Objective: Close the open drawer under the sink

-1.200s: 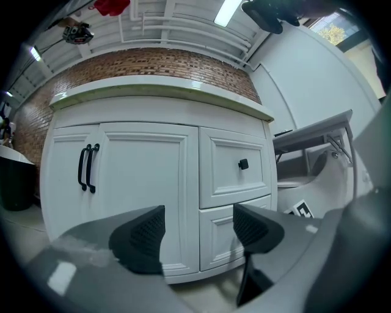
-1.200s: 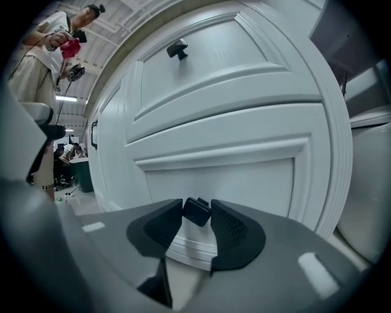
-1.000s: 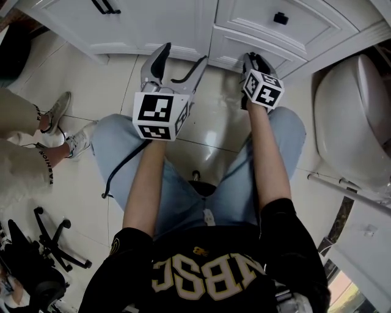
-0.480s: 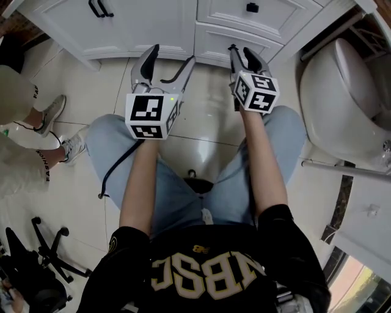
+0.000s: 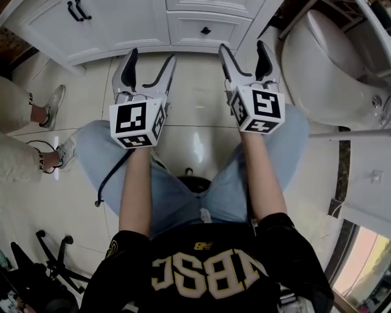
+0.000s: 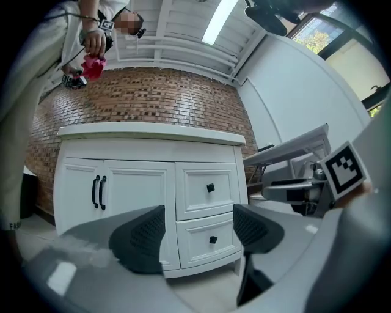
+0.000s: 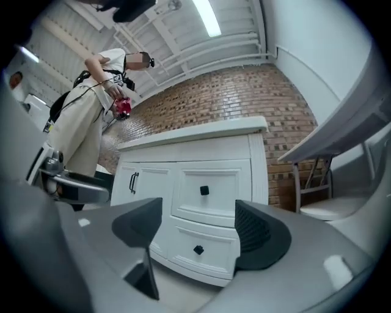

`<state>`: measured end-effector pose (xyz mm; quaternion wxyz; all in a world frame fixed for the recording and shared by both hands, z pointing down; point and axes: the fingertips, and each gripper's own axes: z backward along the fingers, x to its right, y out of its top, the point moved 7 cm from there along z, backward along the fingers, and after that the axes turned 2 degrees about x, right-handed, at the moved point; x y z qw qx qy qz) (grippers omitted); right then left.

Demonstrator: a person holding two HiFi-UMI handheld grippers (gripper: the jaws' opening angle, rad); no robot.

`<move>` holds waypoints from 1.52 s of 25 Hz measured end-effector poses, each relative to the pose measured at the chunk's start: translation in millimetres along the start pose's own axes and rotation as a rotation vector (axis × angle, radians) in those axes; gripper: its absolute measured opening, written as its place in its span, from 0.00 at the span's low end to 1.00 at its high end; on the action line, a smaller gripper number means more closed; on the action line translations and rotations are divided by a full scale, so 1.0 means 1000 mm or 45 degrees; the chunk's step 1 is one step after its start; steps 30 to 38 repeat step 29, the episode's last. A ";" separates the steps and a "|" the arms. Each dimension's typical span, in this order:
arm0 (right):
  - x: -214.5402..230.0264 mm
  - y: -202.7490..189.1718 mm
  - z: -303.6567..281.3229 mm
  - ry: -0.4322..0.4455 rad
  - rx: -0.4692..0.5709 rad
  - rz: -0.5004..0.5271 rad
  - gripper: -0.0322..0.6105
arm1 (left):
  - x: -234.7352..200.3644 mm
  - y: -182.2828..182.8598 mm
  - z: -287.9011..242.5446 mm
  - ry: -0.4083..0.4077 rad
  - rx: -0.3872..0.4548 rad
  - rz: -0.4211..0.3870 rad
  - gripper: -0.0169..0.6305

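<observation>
The white sink cabinet [image 5: 122, 27] stands ahead of me with two drawers at its right. In the left gripper view the upper drawer [image 6: 195, 192] and the lower drawer [image 6: 198, 244] both sit flush with the front, each with a small black knob. My left gripper [image 5: 149, 61] hangs open over the floor, well back from the cabinet. My right gripper [image 5: 244, 52] is beside it, also clear of the cabinet; its jaws are opening and nothing is between them. In the right gripper view the lower drawer [image 7: 211, 254] shows between the pads [image 7: 259, 235], far off.
A white toilet [image 5: 330, 67] stands at the right, with a white bar [image 5: 360, 132] in front of it. A standing person's legs [image 5: 24, 143] are at the left. A black chair base [image 5: 52, 263] lies at the lower left. The cabinet doors carry black handles [image 5: 76, 11].
Both grippers have drawn back from the cabinet and risen, the right one more. The right gripper's jaws, shut near the lower drawer front before, now stand apart.
</observation>
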<state>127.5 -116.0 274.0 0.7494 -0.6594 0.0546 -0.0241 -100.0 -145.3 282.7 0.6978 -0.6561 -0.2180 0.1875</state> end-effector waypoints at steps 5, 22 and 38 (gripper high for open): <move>-0.004 0.011 0.035 -0.052 -0.033 0.106 0.63 | 0.014 0.007 0.010 -0.003 0.004 -0.033 0.57; 0.031 0.001 0.078 -0.135 -0.041 0.061 0.63 | 0.053 0.018 0.005 -0.050 0.041 -0.062 0.57; 0.019 0.007 0.066 -0.099 -0.021 0.072 0.62 | 0.048 0.017 0.010 -0.031 0.031 -0.073 0.57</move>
